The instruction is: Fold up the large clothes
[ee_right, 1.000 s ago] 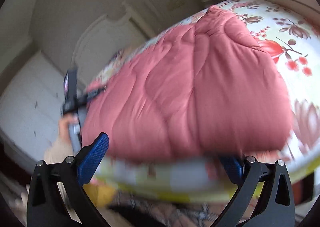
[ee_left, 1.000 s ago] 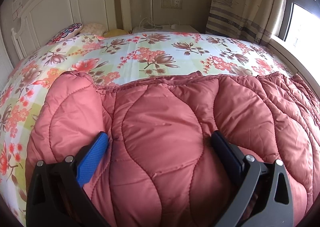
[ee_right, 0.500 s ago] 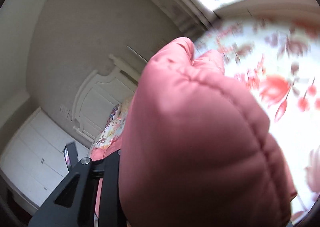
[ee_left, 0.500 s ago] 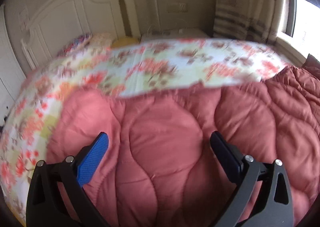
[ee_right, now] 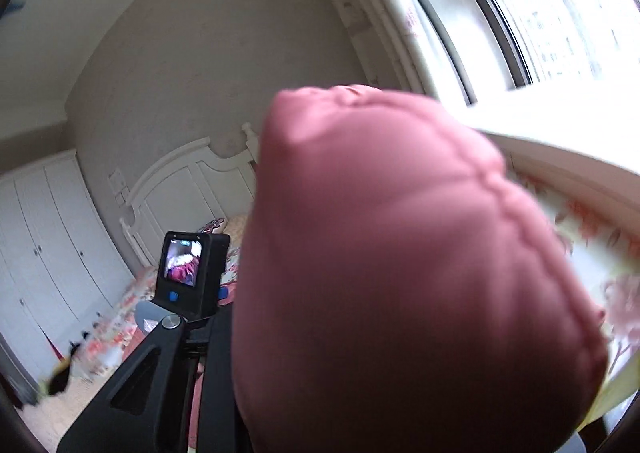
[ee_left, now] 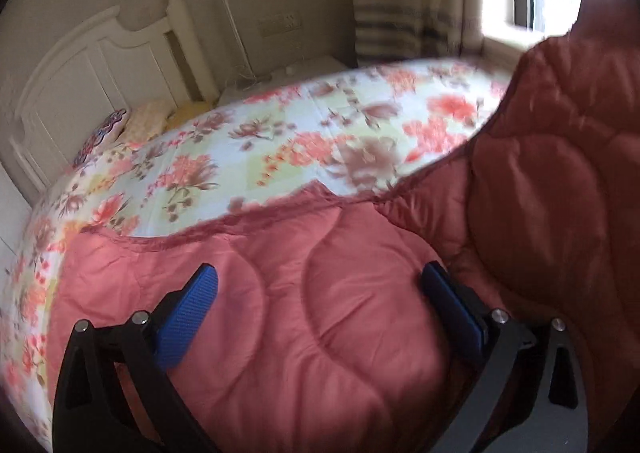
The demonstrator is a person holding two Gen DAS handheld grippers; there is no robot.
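Through my left gripper (ee_left: 318,293) view, jaws wide over the pink quilted coat (ee_left: 304,317), gripping nothing, on the floral bedsheet (ee_left: 248,157) below the headboard (ee_left: 92,77). My right gripper (ee_right: 224,373) pinches a lifted coat fold; I'd carry it across evenly, keeping edges aligned.

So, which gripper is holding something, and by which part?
The right gripper pinches the pink quilted padded garment by a bunched edge. The left gripper is open and grips nothing.
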